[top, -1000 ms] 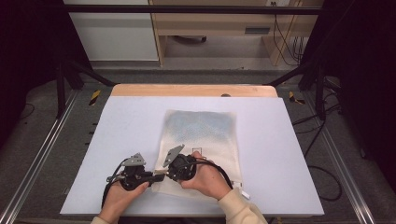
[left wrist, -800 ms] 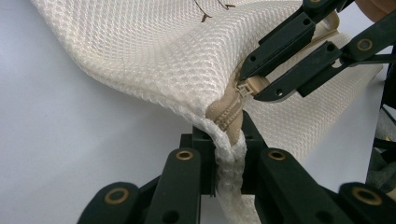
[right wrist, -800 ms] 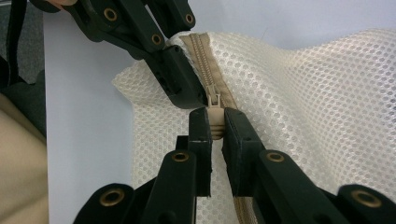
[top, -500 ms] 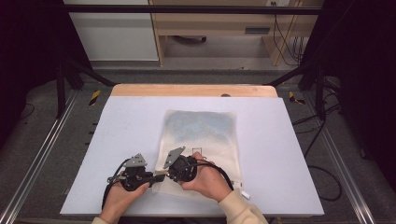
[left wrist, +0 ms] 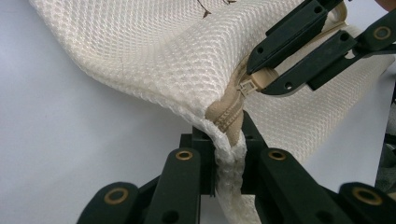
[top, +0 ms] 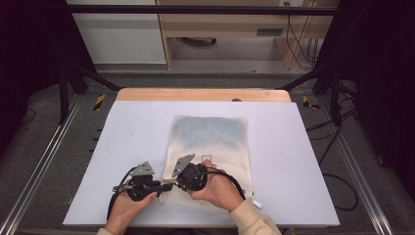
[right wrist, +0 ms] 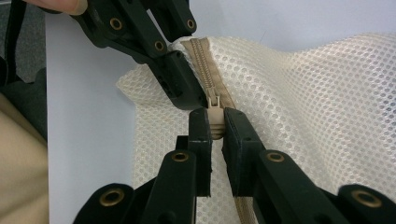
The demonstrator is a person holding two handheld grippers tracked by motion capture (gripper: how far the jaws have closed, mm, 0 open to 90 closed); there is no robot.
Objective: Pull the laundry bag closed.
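Mesh first: your cream-white netted laundry bag (top: 210, 147) lies flat on the pale grey-white desk (top: 293, 166), roughly mid-desk, its near-left corner lifted between your two hands.

Left gripper (top: 164, 183) sits at the bag's near-left corner. Its black fingers (left wrist: 184, 172) are closed on the mesh corner where the tan zipper tape (left wrist: 229, 116) ends (fabric bunched and pulled up between them, seen clearly in the left gripper view).

Right gripper (top: 177, 179) is just beside it, pointed toward the left one, w/ your right hand (top: 220, 188) resting over the bag's near edge. Its black fingers (right wrist: 240, 135) are clamped on the small beige zipper pull (right wrist: 215, 122), which hangs from the slider on the tan zipper. In the right gripper view the left gripper (right wrist: 189, 100) shows right next to the slider, nearly touching it, holding the bag end.

Grippers are very close, tips almost meeting at the corner. Zipper runs along the bag's near edge; whether the rest of it is done up I can't tell. Your left hand (top: 128, 208) is at the desk's near edge, cable looping beside it.
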